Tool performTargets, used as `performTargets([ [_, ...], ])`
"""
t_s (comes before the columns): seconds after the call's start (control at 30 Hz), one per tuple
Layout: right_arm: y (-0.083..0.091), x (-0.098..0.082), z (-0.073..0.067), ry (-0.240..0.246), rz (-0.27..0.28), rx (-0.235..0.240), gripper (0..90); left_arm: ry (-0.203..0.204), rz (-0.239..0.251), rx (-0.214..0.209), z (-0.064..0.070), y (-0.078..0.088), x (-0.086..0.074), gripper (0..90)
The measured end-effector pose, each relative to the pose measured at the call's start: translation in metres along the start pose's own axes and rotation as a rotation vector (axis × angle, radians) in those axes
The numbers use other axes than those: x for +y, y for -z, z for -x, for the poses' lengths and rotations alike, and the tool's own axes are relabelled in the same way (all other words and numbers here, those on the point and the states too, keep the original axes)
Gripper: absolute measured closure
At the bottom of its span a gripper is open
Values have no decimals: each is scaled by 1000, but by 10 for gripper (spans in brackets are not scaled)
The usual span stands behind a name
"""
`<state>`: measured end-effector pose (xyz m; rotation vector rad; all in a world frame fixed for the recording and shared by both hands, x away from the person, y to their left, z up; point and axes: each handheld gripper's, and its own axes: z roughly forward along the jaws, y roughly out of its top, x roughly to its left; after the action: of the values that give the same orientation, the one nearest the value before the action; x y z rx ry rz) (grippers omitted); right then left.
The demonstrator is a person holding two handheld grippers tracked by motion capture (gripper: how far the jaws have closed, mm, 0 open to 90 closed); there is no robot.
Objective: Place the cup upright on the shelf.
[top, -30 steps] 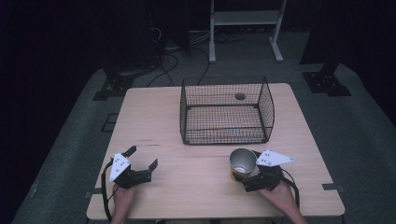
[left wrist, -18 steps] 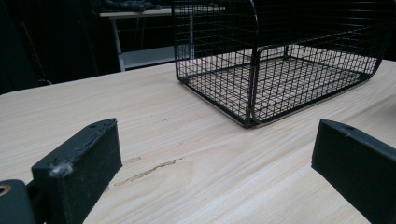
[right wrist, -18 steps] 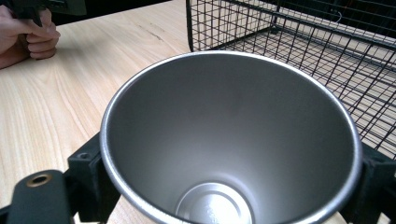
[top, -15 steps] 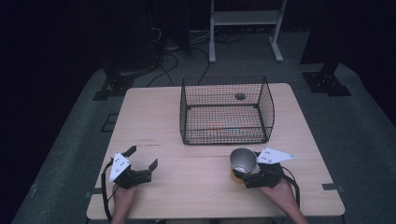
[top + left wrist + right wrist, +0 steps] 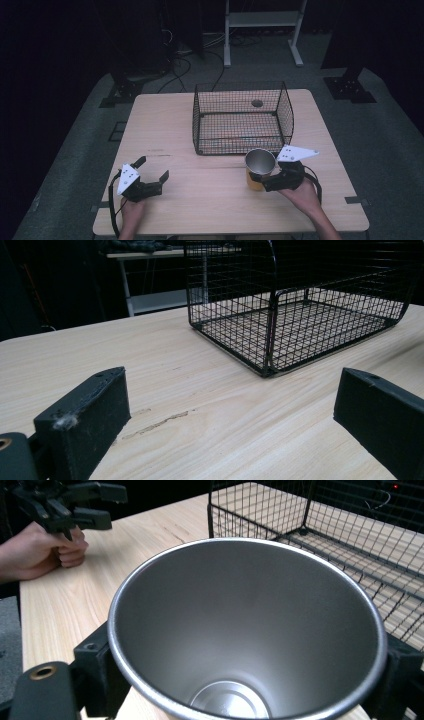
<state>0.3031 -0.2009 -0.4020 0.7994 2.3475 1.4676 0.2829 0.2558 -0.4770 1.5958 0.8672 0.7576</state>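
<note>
Metal cup [image 5: 260,165] sits squeezed between the jaws of my right gripper [image 5: 272,181], just in front of the wire basket [image 5: 242,119] on the table [image 5: 210,200]. My left gripper [image 5: 150,176] rests near the table's front edge, jaws wide apart and holding nothing.

There was one metal cup [image 5: 260,162], one black wire basket [image 5: 242,120], and one wooden table [image 5: 165,125]. Two grippers were there, a left gripper [image 5: 152,169] and a right gripper [image 5: 267,177].

Silver cup [image 5: 260,161] (black wire basket [image 5: 242,119])
</note>
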Motion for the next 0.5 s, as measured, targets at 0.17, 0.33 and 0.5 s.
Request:
performTargets([
  [0.17,0,13,5,6,-3,18,127,2,0,1,0,0,0,8],
  [0.33,-1,27,12,3,-3,40,127,2,0,1,0,0,0,8],
  [0.5,-3,41,16,7,-7,59,127,6,0,0,0,0,0,8],
])
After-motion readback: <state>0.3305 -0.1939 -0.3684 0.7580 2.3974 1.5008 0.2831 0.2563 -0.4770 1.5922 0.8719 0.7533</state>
